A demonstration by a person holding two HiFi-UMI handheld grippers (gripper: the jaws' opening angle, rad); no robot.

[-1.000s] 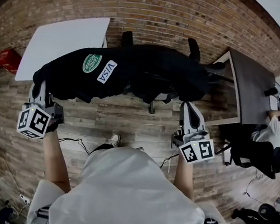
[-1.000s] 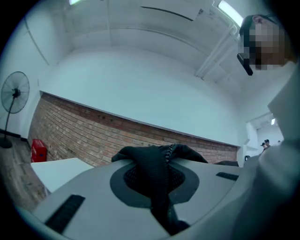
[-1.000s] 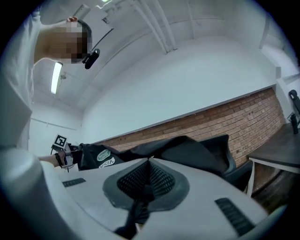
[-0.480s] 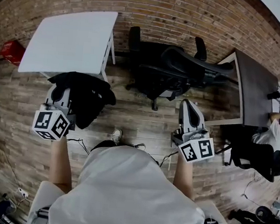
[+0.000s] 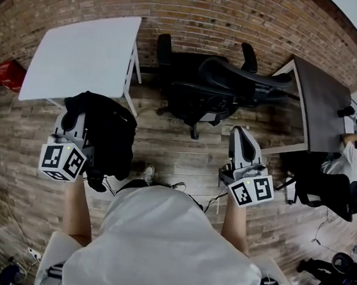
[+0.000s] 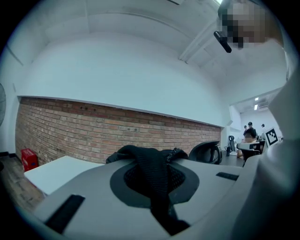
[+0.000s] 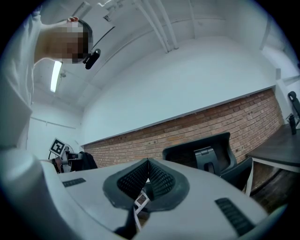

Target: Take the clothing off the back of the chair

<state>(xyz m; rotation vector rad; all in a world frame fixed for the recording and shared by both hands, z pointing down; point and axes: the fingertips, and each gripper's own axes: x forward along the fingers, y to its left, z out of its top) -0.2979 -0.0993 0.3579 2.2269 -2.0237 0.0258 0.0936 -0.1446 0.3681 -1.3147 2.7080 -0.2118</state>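
Note:
The black clothing (image 5: pixel 108 136) hangs in a bunch from my left gripper (image 5: pixel 76 117), off the chair and above the wooden floor. In the left gripper view the jaws of the left gripper (image 6: pixel 152 161) are shut on a fold of the dark fabric (image 6: pixel 151 180). The black office chair (image 5: pixel 213 86) stands bare by the brick wall, its back towards me. My right gripper (image 5: pixel 239 134) hovers in front of the chair, apart from it. Its pads meet at the tips of the right gripper (image 7: pixel 147 163), and the chair back (image 7: pixel 206 154) shows beyond them.
A white table (image 5: pixel 81 54) stands left of the chair, with a red box (image 5: pixel 8 73) further left. A dark desk (image 5: pixel 320 107) stands to the right, where a person (image 5: pixel 349 167) sits. Cables (image 5: pixel 101 182) lie on the floor by my feet.
The clothing was spread between both grippers over the chair. It has left the right gripper and now hangs from the left one, which dropped lower and nearer me. The right gripper stayed put.

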